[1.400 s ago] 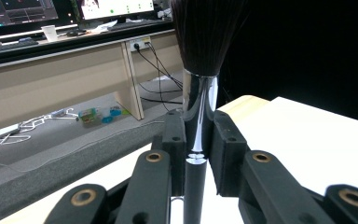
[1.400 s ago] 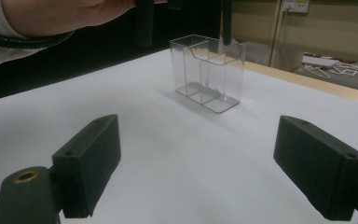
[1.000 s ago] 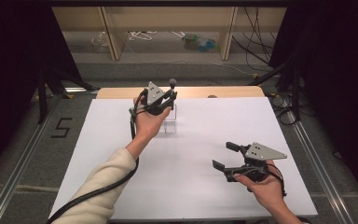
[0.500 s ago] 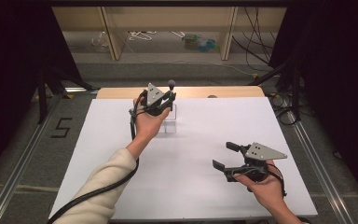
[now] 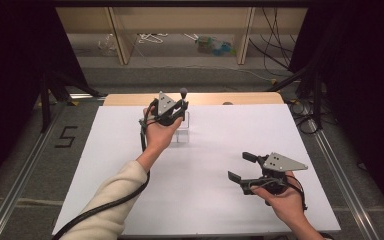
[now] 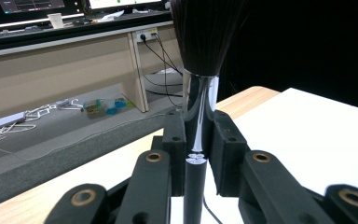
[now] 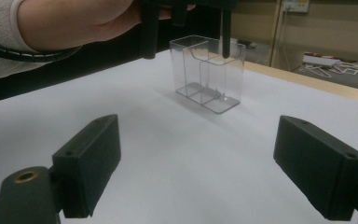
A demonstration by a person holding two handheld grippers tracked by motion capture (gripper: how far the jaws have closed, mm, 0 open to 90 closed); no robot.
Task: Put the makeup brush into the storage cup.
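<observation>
Brush (image 6: pixel 199 93) pinched upright, bristles up, in left tongs (image 5: pixel 177 106) over clear organizer (image 7: pixel 208 73) at far tabletop (image 5: pixel 210 210); right tongs (image 5: pixel 242 167) wide open, empty, near right; best lowered straight, handle centred over a compartment.

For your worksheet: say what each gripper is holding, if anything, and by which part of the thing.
The left gripper holds a makeup brush upright by its glossy black handle, just below the bristles. The right gripper holds nothing; its jaws stand open.
</observation>
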